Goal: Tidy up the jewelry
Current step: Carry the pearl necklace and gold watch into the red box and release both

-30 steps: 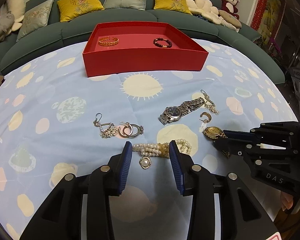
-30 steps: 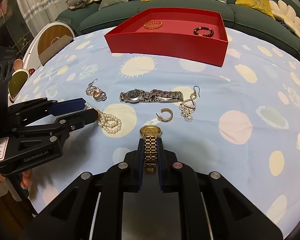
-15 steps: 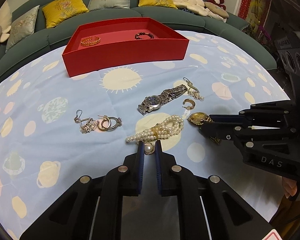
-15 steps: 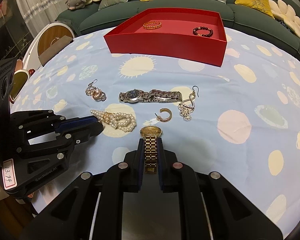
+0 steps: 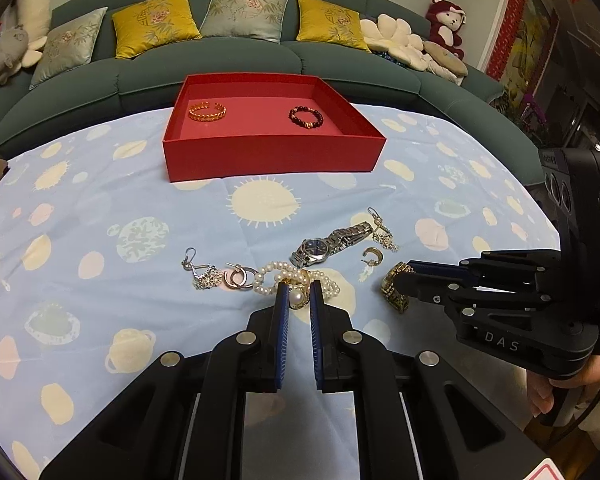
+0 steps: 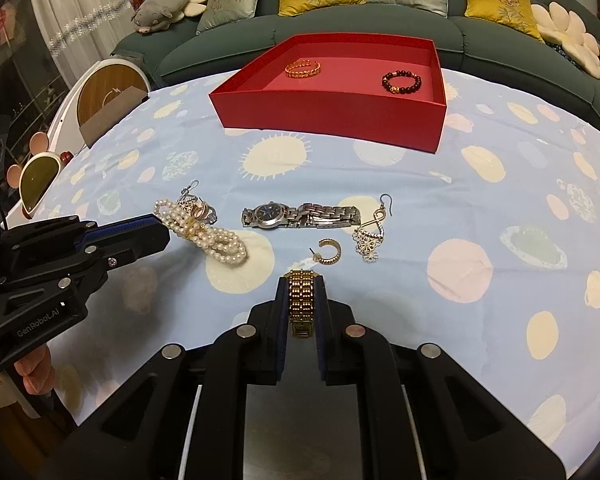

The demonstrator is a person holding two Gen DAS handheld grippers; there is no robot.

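Note:
My left gripper (image 5: 299, 294) is shut on the pendant end of a pearl necklace (image 5: 296, 276), which hangs lifted off the cloth; it also shows in the right wrist view (image 6: 204, 234). My right gripper (image 6: 301, 284) is shut on a gold watch (image 6: 301, 300), seen dangling in the left wrist view (image 5: 394, 286). A red tray (image 5: 272, 152) at the far side holds a gold bracelet (image 5: 207, 111) and a dark bead bracelet (image 5: 306, 117). A silver watch (image 5: 330, 242), hoop earrings (image 5: 240, 276) and dangling earrings (image 5: 382, 232) lie on the cloth.
A blue tablecloth (image 5: 100, 220) with sun and planet prints covers the table. A green sofa (image 5: 220, 60) with cushions curves behind it. A small gold hoop earring (image 6: 329, 252) lies just ahead of the right gripper. A round white and wood stand (image 6: 108, 96) is at the left.
My left gripper closed on the pearl necklace's pendant and lifted it, dragging the pearls toward the hoop earrings. My right gripper raised the gold watch off the cloth.

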